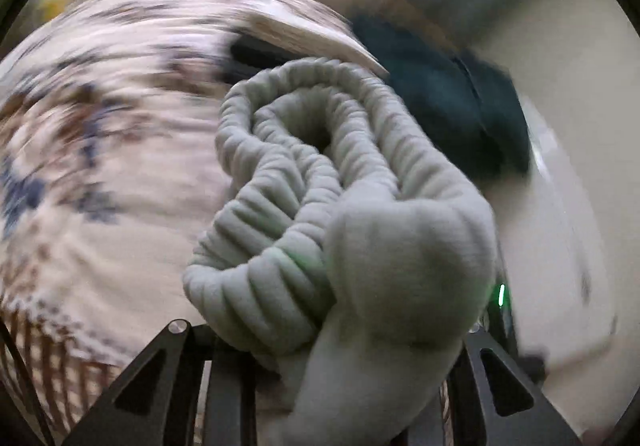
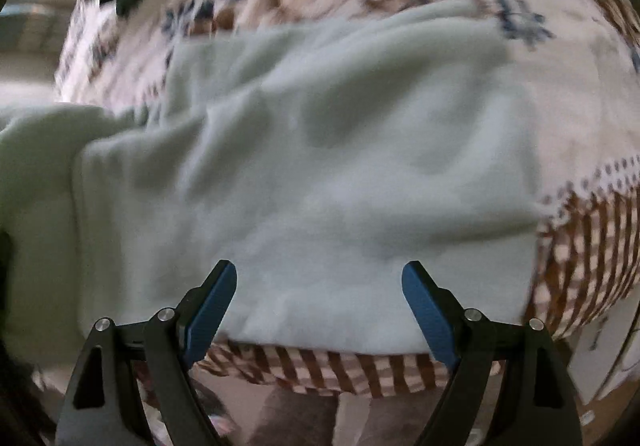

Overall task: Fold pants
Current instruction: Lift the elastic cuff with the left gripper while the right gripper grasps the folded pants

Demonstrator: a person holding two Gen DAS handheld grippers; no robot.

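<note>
On the patterned bedspread (image 2: 560, 93) the pale green pants (image 2: 304, 173) lie partly spread, not yet folded neatly. Left claw (image 1: 360, 386) is clenched on their bunched elastic waistband (image 1: 304, 173), lifted clear; right claw (image 2: 318, 302) hangs released above the fabric. Most folding remains, I judge.

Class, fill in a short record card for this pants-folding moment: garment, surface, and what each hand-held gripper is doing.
garment: pale green pants, ribbed waistband bunched
surface: patterned bedspread
left hand-held gripper: shut on the waistband end, lifted close to the camera
right hand-held gripper: open above the flat part of the pants, gripping nothing
image quality: motion-blurred
</note>
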